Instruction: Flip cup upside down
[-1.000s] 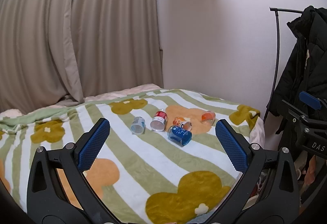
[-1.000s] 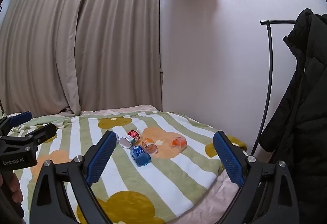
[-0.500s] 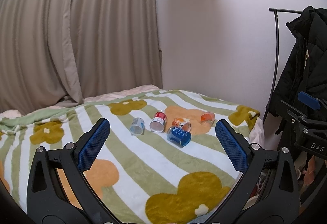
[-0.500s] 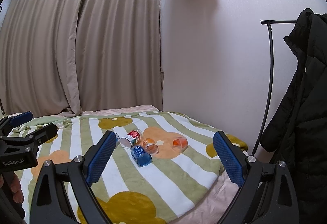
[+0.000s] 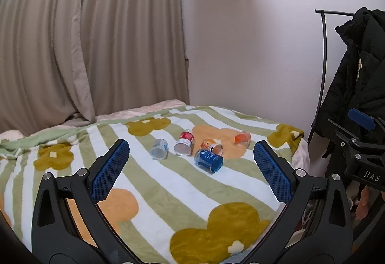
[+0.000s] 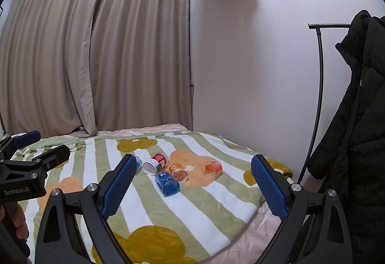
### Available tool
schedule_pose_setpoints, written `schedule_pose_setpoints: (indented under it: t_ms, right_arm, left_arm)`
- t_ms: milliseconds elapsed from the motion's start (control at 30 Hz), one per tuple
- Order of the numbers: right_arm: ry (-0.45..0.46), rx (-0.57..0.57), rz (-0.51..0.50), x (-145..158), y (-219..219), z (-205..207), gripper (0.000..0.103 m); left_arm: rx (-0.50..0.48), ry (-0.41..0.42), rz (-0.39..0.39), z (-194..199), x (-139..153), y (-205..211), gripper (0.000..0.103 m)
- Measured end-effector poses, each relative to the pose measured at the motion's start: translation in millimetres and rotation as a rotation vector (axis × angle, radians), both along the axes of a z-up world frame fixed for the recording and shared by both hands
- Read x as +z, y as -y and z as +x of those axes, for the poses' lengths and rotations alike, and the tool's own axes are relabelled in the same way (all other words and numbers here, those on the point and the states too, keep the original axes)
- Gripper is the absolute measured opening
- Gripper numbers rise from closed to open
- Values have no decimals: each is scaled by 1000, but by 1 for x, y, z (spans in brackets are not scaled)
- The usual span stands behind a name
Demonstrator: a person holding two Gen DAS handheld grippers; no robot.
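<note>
Several small cups lie on their sides on the flowered, striped blanket (image 5: 168,191): a pale blue cup (image 5: 159,148), a red and white cup (image 5: 184,143), a blue cup (image 5: 208,160), a clear cup with an orange print (image 5: 211,144) and an orange cup (image 5: 242,137). They also show in the right wrist view: the blue cup (image 6: 167,183), the red and white cup (image 6: 155,163), the orange cup (image 6: 213,168). My left gripper (image 5: 191,170) is open and empty, well short of the cups. My right gripper (image 6: 191,185) is open and empty, also short of them.
The bed stands against a white wall with beige curtains (image 5: 84,47) behind. A black coat (image 6: 356,143) hangs on a rack (image 6: 318,95) at the right, past the bed edge. The left gripper's body (image 6: 26,167) shows at the left of the right wrist view.
Both views have shifted only slightly; the cups sit a touch higher in the left wrist view. Both grippers stay open and the cups have not moved.
</note>
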State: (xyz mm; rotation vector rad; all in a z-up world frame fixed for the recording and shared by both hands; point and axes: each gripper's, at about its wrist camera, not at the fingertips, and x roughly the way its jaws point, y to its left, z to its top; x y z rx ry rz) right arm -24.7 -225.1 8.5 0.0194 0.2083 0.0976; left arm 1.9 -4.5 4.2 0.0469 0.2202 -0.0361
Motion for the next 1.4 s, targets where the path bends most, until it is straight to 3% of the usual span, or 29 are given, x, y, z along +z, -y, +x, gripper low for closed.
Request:
schedule_pose_setpoints:
  t_ms: [1400]
  right_arm:
    - [0,15,7,-1,-5,-1,95]
  left_arm:
    - [-5,-19,-13,3,-7,0,103]
